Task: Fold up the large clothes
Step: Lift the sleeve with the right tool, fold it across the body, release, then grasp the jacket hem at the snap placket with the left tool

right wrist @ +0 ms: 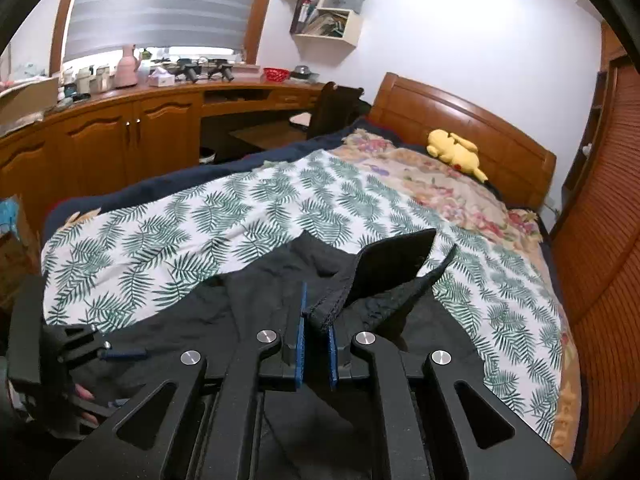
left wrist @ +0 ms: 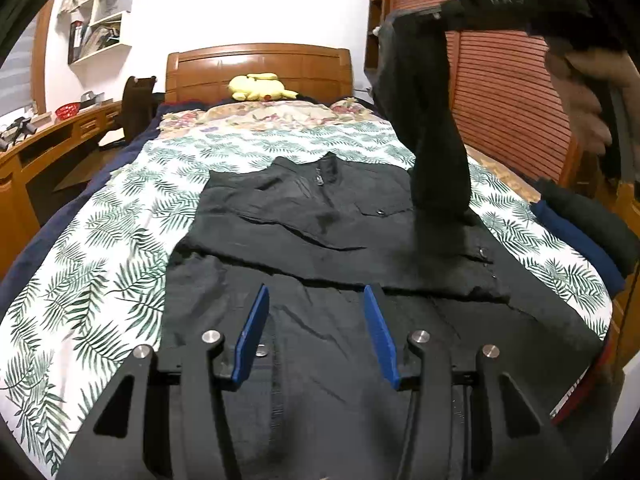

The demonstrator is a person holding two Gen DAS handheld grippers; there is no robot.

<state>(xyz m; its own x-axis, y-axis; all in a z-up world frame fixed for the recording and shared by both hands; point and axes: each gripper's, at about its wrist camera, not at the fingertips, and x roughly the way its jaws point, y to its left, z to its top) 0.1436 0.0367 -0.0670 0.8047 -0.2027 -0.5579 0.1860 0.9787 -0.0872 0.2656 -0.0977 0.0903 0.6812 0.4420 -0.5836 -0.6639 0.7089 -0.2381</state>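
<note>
A black jacket [left wrist: 304, 220] lies spread out, front up, on the leaf-print bed cover [left wrist: 100, 240], collar toward the headboard. My left gripper [left wrist: 315, 300] hovers open over the jacket's lower half with nothing between its blue pads; in the right wrist view it [right wrist: 120, 354] shows at the left edge. My right gripper [right wrist: 318, 316] is shut on the cuff of one black sleeve [right wrist: 384, 268]. In the left wrist view the right gripper [left wrist: 444, 4] is high at the upper right, and the sleeve [left wrist: 432, 140] hangs from it down to the jacket's shoulder.
A yellow plush toy [left wrist: 260, 86] rests by the wooden headboard [left wrist: 256, 60]. Folded dark clothes [left wrist: 588, 232] are stacked at the bed's right edge. A wooden desk [right wrist: 120, 120] runs along the left, and a slatted wardrobe door [left wrist: 500, 100] stands on the right.
</note>
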